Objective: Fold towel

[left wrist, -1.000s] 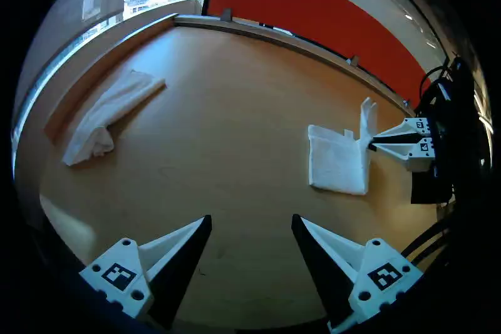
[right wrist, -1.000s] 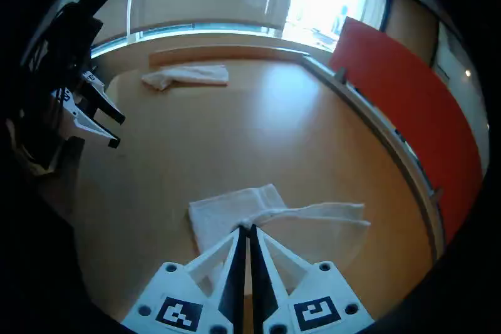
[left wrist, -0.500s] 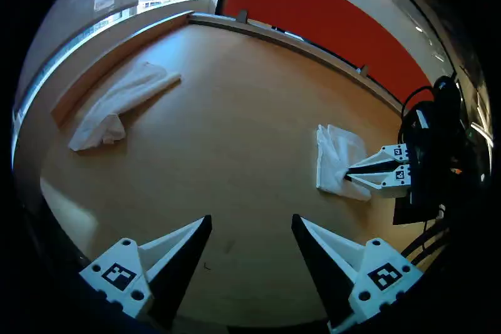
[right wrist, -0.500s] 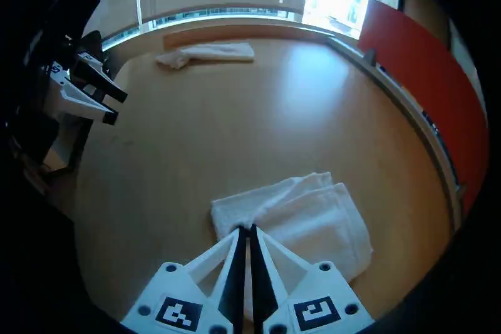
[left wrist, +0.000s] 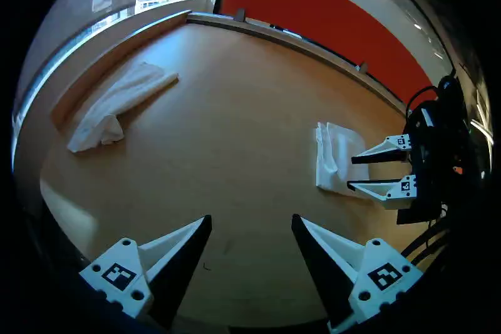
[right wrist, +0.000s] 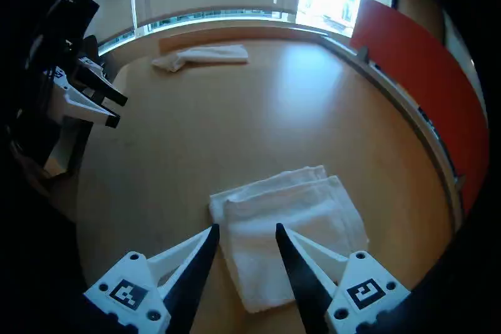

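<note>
A white towel (right wrist: 294,218) lies folded flat on the wooden table (right wrist: 206,121), just past my right gripper (right wrist: 247,237), which is open with its fingertips over the towel's near edge. In the left gripper view the same folded towel (left wrist: 336,158) lies to the right, with the right gripper (left wrist: 354,172) open beside it. My left gripper (left wrist: 250,224) is open over bare wood, holding nothing. From the right gripper view, the left gripper (right wrist: 116,108) shows at the table's left edge.
A second white towel (left wrist: 119,105), crumpled, lies near the window-side raised edge; it is also the towel (right wrist: 200,56) at the far side of the right gripper view. A red panel (left wrist: 325,17) runs behind the table's rim (left wrist: 294,39). Dark cables (left wrist: 438,146) trail behind the right gripper.
The right gripper laid the lifted towel flap down, finishing a fold, then opened and let go of it. The left gripper stayed open and barely moved.
</note>
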Motion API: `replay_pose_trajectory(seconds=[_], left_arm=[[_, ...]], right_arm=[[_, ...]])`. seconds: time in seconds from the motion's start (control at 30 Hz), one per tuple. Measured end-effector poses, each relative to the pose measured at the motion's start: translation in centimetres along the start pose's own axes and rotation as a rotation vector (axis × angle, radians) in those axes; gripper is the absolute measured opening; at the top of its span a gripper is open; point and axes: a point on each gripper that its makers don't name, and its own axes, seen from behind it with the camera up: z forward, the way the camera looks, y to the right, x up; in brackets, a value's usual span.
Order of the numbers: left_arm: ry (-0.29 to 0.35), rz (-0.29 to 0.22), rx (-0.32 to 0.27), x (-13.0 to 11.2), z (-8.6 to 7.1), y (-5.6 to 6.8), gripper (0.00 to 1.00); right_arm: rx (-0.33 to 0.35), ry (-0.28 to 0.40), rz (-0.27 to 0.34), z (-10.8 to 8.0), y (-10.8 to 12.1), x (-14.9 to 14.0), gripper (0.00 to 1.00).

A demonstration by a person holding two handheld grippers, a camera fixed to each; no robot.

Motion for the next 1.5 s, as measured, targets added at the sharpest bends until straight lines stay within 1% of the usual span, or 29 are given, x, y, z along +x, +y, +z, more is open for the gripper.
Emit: replay_pose_trajectory(seconds=[0.37, 0.7, 0.9, 1.33, 1.5], left_arm=[[-0.004, 0.002, -0.004, -0.2, 0.0, 0.4, 0.95], [-0.004, -0.010, -0.018, -0.3, 0.0, 0.9, 0.95], [-0.005, 0.003, -0.018, -0.2, 0.1, 1.0, 0.95], [-0.010, 0.006, -0.020, -0.7, 0.1, 1.3, 0.95], [-0.010, 0.005, -0.022, -0.8, 0.1, 1.4, 0.95]], right_arm=[[-0.027, -0.009, 0.029, -1.1, 0.1, -1.6, 0.69], [-0.070, -0.032, 0.083, -2.9, 0.6, -4.7, 0.69], [-0.091, -0.051, 0.111, -3.9, 0.8, -6.7, 0.69], [-0.104, -0.090, 0.150, -4.1, 0.3, -9.4, 0.69], [-0.104, -0.098, 0.166, -3.9, 0.1, -9.9, 0.66]])
